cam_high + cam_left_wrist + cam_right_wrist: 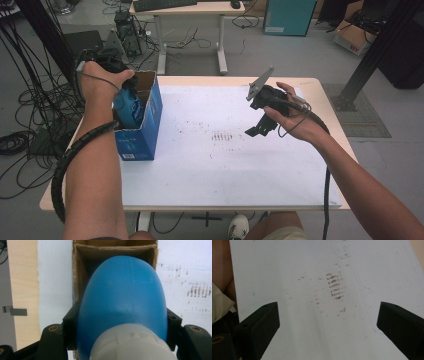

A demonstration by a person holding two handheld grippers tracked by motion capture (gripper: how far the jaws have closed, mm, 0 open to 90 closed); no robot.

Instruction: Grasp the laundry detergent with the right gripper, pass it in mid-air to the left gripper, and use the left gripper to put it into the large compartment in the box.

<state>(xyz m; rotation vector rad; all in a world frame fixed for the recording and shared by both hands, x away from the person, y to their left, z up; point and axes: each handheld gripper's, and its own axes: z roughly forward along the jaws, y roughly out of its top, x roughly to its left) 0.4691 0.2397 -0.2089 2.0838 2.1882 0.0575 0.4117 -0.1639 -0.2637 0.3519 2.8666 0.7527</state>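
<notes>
Blue bottle (123,297) with a white cap (132,343) sits clamped between the two black jaws of the left gripper (122,92), the jaws pressing on its flanks just ahead of the cap, so that claw is closed on the bottle. In the left gripper view the rounded blue body bulges straight out in front of the jaws, and beyond its far end lies the open mouth of the cardboard box (77,272), whose brown inner walls frame the bottle on both sides and ahead. From the high view the left gripper hangs over the top opening of that box (142,135), which is blue on the outside, with the bottle (127,110) pointing down from the claw into the opening; how deep the bottle has gone I cannot tell. The box stands on the white sheet (220,165) covering the table (330,110), directly below the left claw. The right gripper (260,130) is held above the sheet well apart from the box, and its jaws stand wide apart with nothing between them. Below and ahead of those open jaws, in the right gripper view, is a patch of brown streaked marks (334,286) on the sheet.
</notes>
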